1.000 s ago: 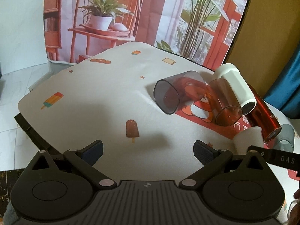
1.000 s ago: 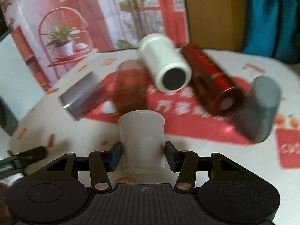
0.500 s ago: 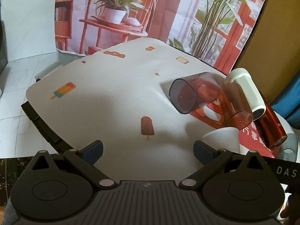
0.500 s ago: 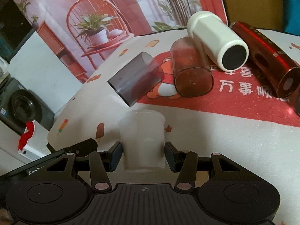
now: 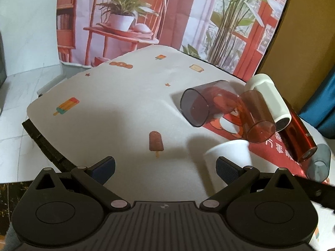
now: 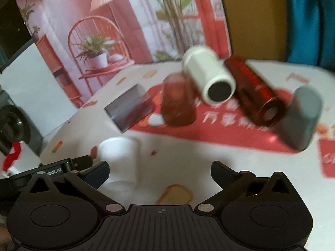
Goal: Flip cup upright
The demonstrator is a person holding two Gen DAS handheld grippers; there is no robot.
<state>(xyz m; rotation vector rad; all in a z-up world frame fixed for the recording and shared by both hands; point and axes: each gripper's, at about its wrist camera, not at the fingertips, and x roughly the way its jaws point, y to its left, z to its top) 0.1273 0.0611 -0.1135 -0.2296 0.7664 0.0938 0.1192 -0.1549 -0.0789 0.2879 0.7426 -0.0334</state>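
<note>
A small white cup point(image 6: 120, 163) stands upright on the white tablecloth, rim up, just beside the left finger of my right gripper point(image 6: 160, 172), which is open and empty. The same cup shows in the left wrist view point(image 5: 229, 153), behind the right finger of my left gripper point(image 5: 165, 167), which is open and empty over the cloth. Several cups lie on their sides further back: a grey clear cup point(image 5: 201, 106), a brown clear cup point(image 5: 256, 119), a white bottle point(image 5: 270, 102), a red cylinder point(image 5: 298, 138) and a grey cup point(image 6: 299, 117).
The tablecloth point(image 5: 117, 104) ends at a near-left table edge point(image 5: 41, 144) with white floor beyond. A printed backdrop point(image 5: 167, 21) stands behind the table. The right wrist view is blurred by motion.
My right gripper opened and let go of the white cup, which now stands on the cloth; the gripper shifted right of it. The left gripper stayed open and moved only slightly.
</note>
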